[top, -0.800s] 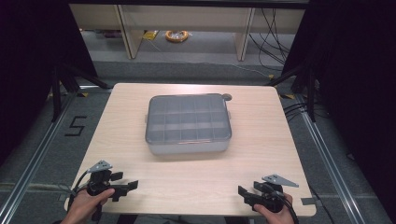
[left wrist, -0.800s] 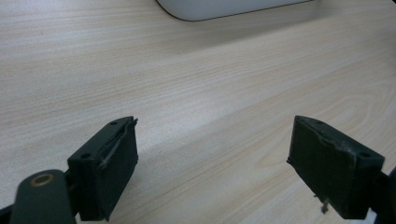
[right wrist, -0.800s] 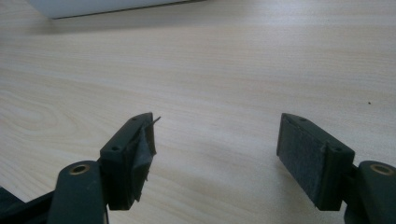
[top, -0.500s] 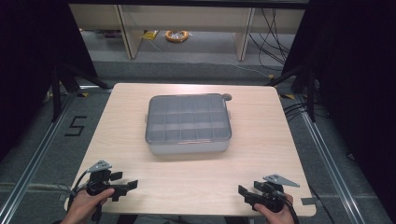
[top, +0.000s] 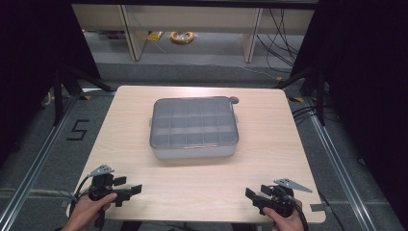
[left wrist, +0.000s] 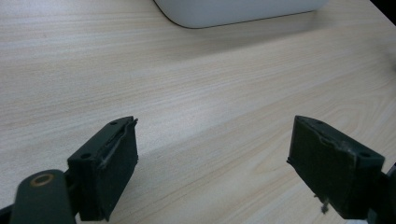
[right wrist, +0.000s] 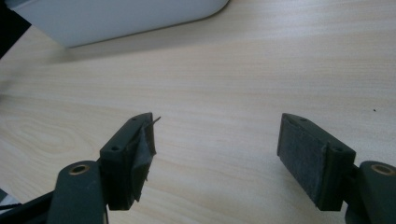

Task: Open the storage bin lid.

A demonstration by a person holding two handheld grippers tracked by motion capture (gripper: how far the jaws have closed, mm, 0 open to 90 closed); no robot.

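A pale wooden table (top: 144,130) spreads ahead of both grippers, bare wood lying under and between their jaws in each gripper view. Well ahead of both, toward the middle of the table, sits a grey compartment box (top: 193,127) with a translucent lid, its grid of dividers showing through; it lies forward and to the right of the left gripper (top: 129,191) and forward and to the left of the right gripper (top: 251,198). Its white rounded lower edge appears at the top of both gripper views. Each gripper is held in a hand (top: 86,211) at the near edge of the table, well apart from the other. Both have their jaws spread wide with nothing between them, only wood grain.
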